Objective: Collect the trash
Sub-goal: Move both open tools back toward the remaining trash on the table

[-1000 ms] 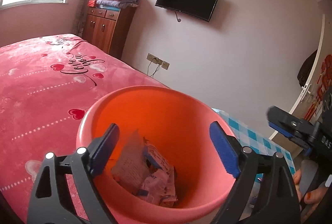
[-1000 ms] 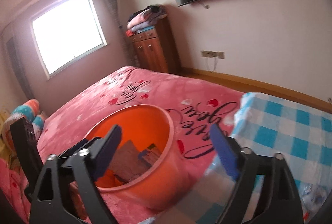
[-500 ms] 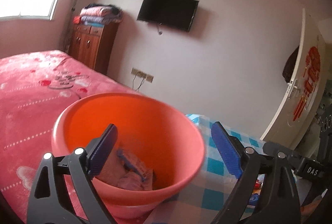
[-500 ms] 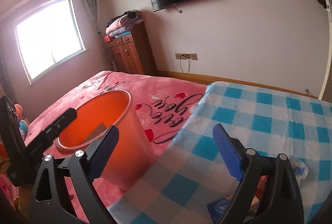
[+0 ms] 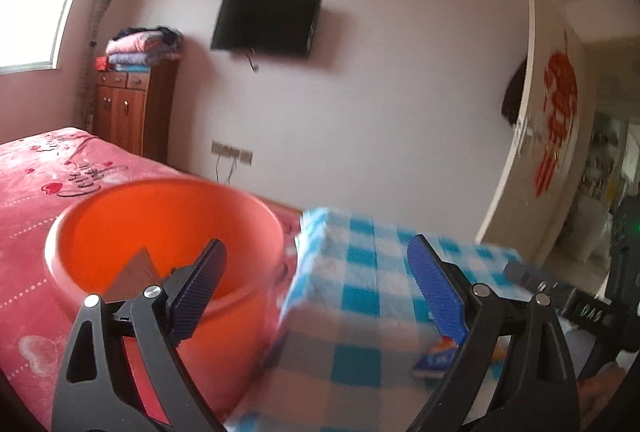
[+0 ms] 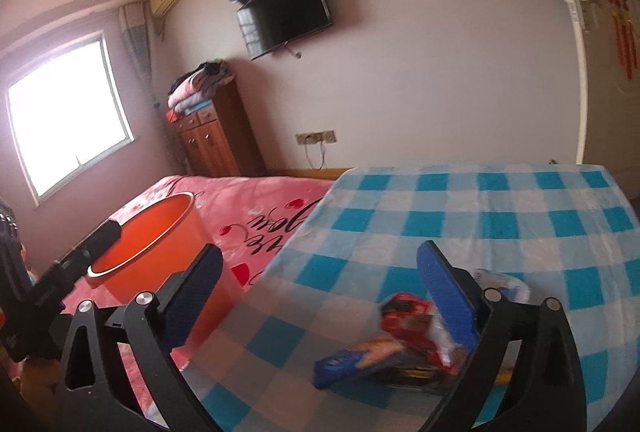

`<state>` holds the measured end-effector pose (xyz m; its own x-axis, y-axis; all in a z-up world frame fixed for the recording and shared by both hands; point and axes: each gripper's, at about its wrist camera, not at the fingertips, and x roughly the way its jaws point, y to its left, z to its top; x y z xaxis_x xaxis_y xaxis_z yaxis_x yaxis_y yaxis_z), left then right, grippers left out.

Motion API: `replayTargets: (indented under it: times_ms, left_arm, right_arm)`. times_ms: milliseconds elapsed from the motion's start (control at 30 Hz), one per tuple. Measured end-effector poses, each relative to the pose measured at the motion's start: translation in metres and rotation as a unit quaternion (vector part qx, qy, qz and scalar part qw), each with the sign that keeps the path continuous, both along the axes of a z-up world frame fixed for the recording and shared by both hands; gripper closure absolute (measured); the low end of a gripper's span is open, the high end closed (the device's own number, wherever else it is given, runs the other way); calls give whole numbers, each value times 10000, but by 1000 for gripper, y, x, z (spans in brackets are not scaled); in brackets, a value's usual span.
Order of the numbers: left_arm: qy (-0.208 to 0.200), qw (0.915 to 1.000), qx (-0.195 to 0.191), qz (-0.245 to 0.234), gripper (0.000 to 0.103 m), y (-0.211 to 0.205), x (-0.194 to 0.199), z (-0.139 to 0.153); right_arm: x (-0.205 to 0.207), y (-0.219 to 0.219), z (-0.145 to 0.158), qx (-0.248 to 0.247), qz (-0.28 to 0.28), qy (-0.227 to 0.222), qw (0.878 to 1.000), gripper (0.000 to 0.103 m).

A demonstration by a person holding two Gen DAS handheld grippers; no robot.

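- Trash wrappers [image 6: 384,352] lie in a loose pile on the blue-checked table [image 6: 480,216], low between the spread fingers of the right gripper [image 6: 320,296] and nearer its right-hand finger; a red packet [image 6: 408,312] and a blue-and-orange packet [image 6: 352,356] stand out, blurred.
- Right gripper hangs empty over the table's near edge, jaws wide apart.
- Left gripper [image 5: 320,292], also wide apart and holding nothing, hovers where the table meets the orange bucket [image 5: 160,232]; one blue-and-orange wrapper [image 5: 436,356] shows just beside its right-hand finger.
- Orange bucket sits on the pink bedspread [image 5: 32,192], just left of the table, with a brown paper scrap [image 5: 136,272] visible inside.
- Beyond the table, a wooden cabinet [image 6: 216,144] topped with folded clothes [image 6: 200,84] stands against the far wall.
- Higher on that wall, a dark television [image 6: 284,12] hangs above the table's far side.
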<state>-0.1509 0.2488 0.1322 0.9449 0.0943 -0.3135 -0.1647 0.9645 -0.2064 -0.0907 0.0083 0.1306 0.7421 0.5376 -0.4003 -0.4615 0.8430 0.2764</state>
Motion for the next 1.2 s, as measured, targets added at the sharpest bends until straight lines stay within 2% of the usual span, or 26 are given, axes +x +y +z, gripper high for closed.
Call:
replayTargets:
  times_ms: [200,433,600,733,1000,1200]
  left_arm:
    - [670,9967,186,-419,11,-32,12,-18]
    - [796,9938,280,-724,11,-59,12,-30]
    - [859,9910,331,-969,11,-82,14,-36]
    - [991,9872,477,-1152,11,-103,17,-43]
    - [1390,9771,430,-1555,11,-138,30,-57]
    - [1654,9708,560,-1648,11,-155,43,-71]
  right_arm:
    - [-10,-38,-5,101,-329,10,9994,5]
    - [-14,-79,-16,279,-656,231,9972,5]
    - [-17,-101,-31,174,-870,386,9953,5]
    - [-16,-119,-43,152,-1019,534,9933,5]
    - [-12,-144,-61,-137,-1283,612,9897,6]
    - [-10,-157,-65,-15,-1232,688,9900,6]
